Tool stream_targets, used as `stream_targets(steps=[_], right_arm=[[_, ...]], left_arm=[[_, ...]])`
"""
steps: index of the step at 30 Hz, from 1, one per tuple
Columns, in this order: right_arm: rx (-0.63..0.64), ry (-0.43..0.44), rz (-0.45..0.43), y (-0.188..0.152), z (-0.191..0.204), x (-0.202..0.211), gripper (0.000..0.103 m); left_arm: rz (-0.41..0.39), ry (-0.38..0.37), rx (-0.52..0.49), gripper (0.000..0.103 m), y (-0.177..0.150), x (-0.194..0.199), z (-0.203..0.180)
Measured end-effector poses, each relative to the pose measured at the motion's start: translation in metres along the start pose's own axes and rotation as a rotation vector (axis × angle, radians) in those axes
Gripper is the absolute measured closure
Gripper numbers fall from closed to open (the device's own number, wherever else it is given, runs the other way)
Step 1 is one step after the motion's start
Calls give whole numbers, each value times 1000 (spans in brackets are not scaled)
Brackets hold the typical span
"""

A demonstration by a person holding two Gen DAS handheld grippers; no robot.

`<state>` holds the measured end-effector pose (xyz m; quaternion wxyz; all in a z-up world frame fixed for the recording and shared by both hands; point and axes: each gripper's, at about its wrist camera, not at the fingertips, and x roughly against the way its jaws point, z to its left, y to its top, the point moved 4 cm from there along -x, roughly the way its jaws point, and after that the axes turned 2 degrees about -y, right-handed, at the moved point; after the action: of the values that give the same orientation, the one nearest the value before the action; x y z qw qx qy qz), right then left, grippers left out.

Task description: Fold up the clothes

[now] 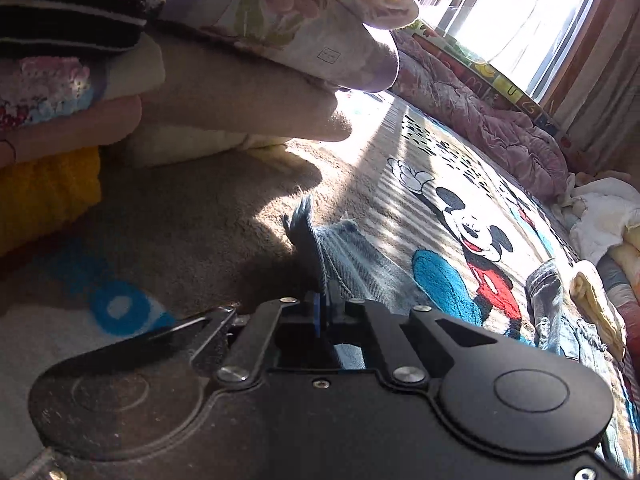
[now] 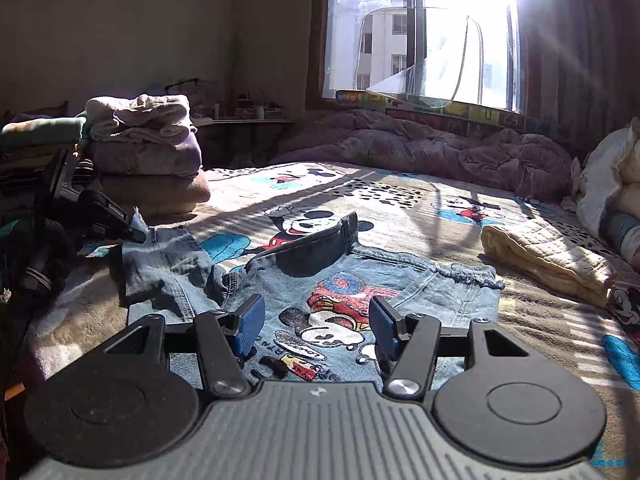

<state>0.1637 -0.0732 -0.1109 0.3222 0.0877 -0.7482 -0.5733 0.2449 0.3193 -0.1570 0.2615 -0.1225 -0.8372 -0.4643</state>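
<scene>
Left gripper clamped on the sleeve of a light-blue denim jacket with cartoon patch, low centre of left wrist view. Jacket lies spread on a cartoon-mouse print blanket, centre of right wrist view. Right gripper half-open, empty, above jacket. Stack of folded clothes upper left.
</scene>
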Motion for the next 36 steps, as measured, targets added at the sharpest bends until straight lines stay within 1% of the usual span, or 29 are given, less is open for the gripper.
stream_targets(steps=[2, 3, 4, 5, 6, 7, 8, 9, 10, 12, 13, 14, 17, 18, 20, 22, 23, 24, 25, 26, 27, 28, 29, 31, 32, 34, 36], right_arm=[[222, 105, 17, 11, 73, -6, 48], [313, 122, 31, 10, 99, -12, 48], [394, 113, 57, 7, 118, -23, 48], [463, 63, 89, 4, 131, -36, 51], [512, 33, 121, 0, 136, -47, 59], [559, 5, 153, -4, 141, -57, 64], [590, -5, 176, -8, 142, -61, 74], [620, -14, 198, -12, 143, -65, 74], [645, -15, 198, -13, 144, -63, 74], [685, -13, 196, -15, 146, -56, 78], [698, 4, 194, -16, 150, -48, 78], [702, 32, 184, -17, 153, -40, 78], [736, 29, 207, -24, 153, -40, 40], [747, 28, 216, -26, 153, -40, 40], [770, 24, 233, -31, 153, -41, 44], [782, 12, 233, -29, 152, -48, 54], [787, 6, 233, -27, 151, -52, 76], [759, 9, 242, -24, 147, -55, 94], [672, 31, 254, -18, 139, -57, 94], [520, 82, 257, -5, 127, -53, 94], [455, 118, 236, 2, 122, -45, 93], [450, 159, 244, 0, 125, -42, 95], [450, 201, 254, -4, 128, -40, 97], [450, 284, 274, -10, 135, -34, 98], [475, 289, 326, -27, 139, -44, 98], [403, 297, 306, -27, 137, -41, 97], [331, 317, 279, -21, 135, -32, 97]], left_arm=[[0, -9, 10, 103, 1, 0, 1], [0, -15, 16, 103, 1, 1, 2], [-1, -21, 22, 103, 2, 1, 3], [-1, -28, 29, 103, 2, 2, 5], [-1, -34, 34, 103, 2, 3, 6], [1, -39, 36, 103, 3, 4, 8], [5, -42, 36, 103, 3, 4, 9], [8, -45, 37, 103, 3, 4, 11], [11, -48, 38, 103, 4, 4, 12], [18, -57, 47, 103, 4, 4, 15], [22, -62, 52, 103, 4, 3, 15], [25, -64, 55, 103, 4, 3, 16], [32, -69, 63, 103, 4, 2, 17], [33, -70, 65, 103, 4, 1, 17], [35, -68, 63, 103, 4, 0, 17], [17, -72, 60, 103, 5, 2, 16], [-12, -87, 58, 103, 9, 8, 14], [-42, -103, 57, 103, 13, 13, 13], [-71, -118, 55, 103, 16, 18, 11], [-101, -134, 53, 103, 20, 23, 9], [-118, -137, 41, 103, 23, 27, 8], [-110, -119, 24, 103, 23, 24, 7], [-77, -91, 24, 103, 19, 17, 10], [23, -18, 35, 103, 7, -1, 21], [51, 5, 37, 102, 4, -6, 24], [43, 10, 32, 99, 7, -2, 24], [23, 19, 26, 92, 11, 4, 23]])
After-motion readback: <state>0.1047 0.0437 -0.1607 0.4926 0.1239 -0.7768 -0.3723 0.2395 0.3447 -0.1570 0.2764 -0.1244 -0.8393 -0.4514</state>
